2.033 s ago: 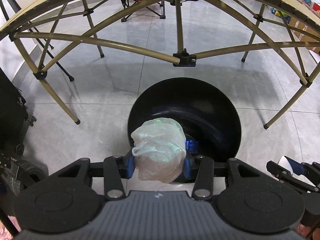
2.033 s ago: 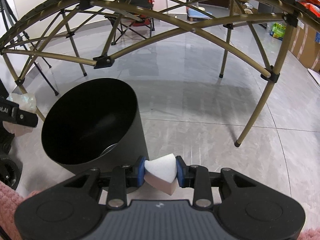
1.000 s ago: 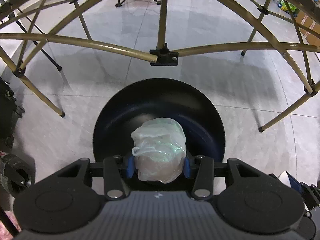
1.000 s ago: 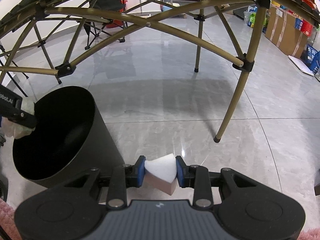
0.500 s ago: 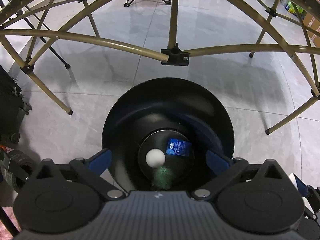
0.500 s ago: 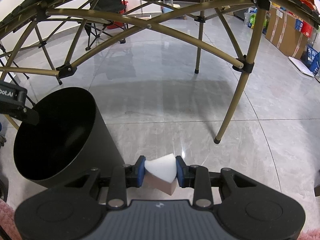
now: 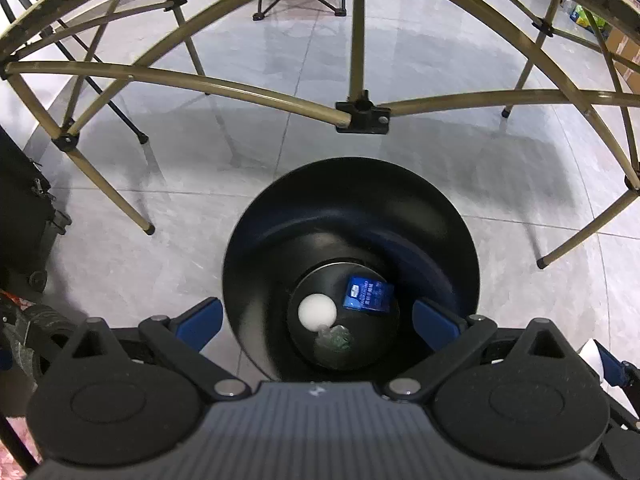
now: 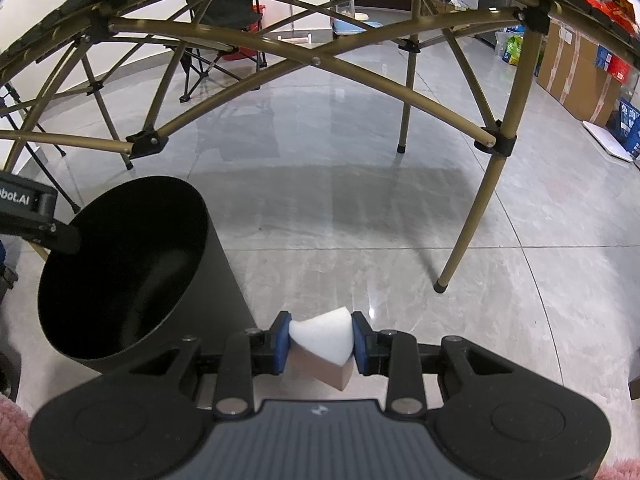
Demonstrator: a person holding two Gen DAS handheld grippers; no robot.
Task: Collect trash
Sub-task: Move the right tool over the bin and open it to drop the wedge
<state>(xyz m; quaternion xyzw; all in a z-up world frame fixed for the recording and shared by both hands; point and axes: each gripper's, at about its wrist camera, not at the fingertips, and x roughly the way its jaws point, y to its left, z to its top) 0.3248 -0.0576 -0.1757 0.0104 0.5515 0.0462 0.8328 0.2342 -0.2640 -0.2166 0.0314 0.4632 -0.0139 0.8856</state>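
Left tool [image 7: 316, 322] gapes empty over the bin [image 7: 352, 200] (jaws just opened); right tool [image 8: 320, 344] pinches a white wedge [image 8: 322, 336].

Premises read as an indoor storage or demonstration space, not a lived-in home. Floor [image 8: 360, 208] is large glossy grey tile, laid open and wide. A folding desk frame [image 8: 280, 56] of tan metal tubes with black joints spans overhead. Taped cardboard cartons [image 8: 576, 76] are stacked along the right wall, with coloured packaged goods [image 8: 512, 50] beside them. A folding camp chair [image 8: 224, 20] stands at the back. A black cylindrical bin [image 8: 132, 280] sits on the tile.
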